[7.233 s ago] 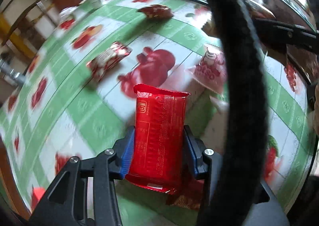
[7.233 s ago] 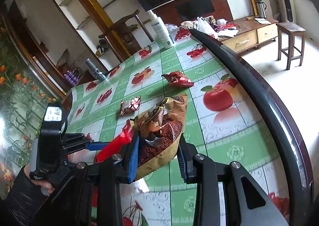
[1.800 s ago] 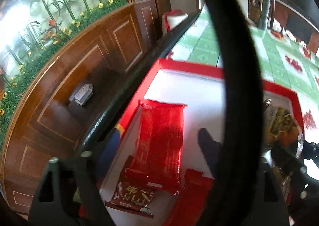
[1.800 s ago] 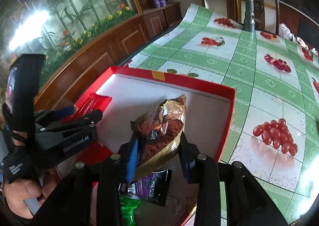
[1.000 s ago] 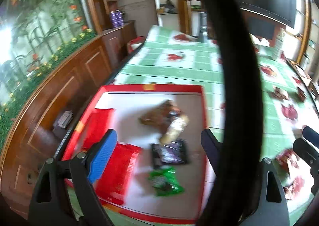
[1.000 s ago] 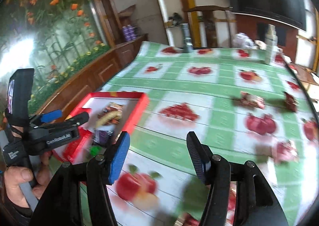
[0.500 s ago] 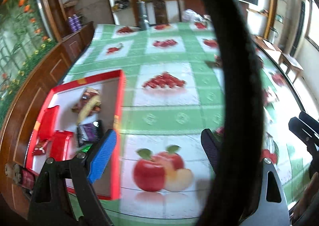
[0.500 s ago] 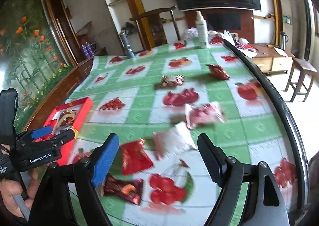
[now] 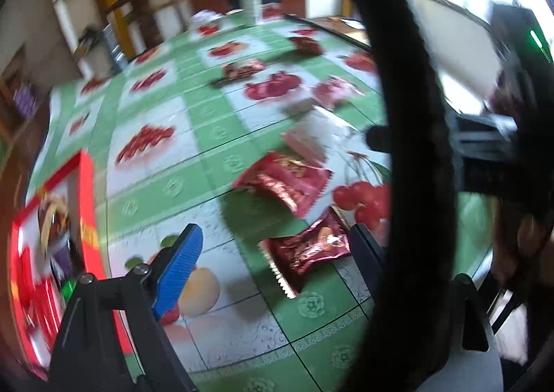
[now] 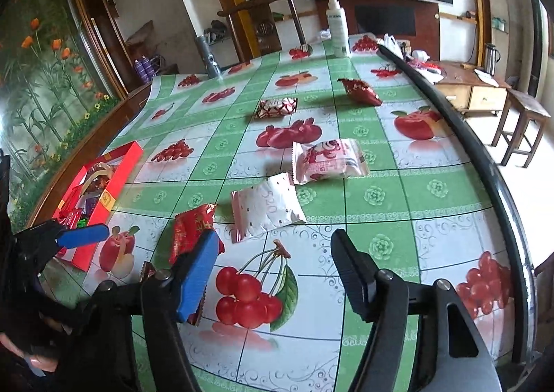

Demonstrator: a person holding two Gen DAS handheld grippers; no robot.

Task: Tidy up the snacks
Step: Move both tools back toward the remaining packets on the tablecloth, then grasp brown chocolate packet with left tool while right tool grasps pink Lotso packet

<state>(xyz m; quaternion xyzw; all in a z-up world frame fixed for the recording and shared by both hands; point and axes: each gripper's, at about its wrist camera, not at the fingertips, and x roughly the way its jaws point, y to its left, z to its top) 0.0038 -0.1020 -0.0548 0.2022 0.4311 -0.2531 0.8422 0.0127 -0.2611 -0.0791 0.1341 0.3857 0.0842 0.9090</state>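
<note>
Right wrist: fruit-print tablecloth (image 10: 377,191), wooden chair (image 10: 263,21).

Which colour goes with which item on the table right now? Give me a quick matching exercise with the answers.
Items:
1. spray bottle
2. snack box
3. packet by the pomegranates
4. left gripper pad

Colours:
A. pink and white
B. blue
C. white
D. red

Pairs: 1-C, 2-D, 3-A, 4-B
</note>
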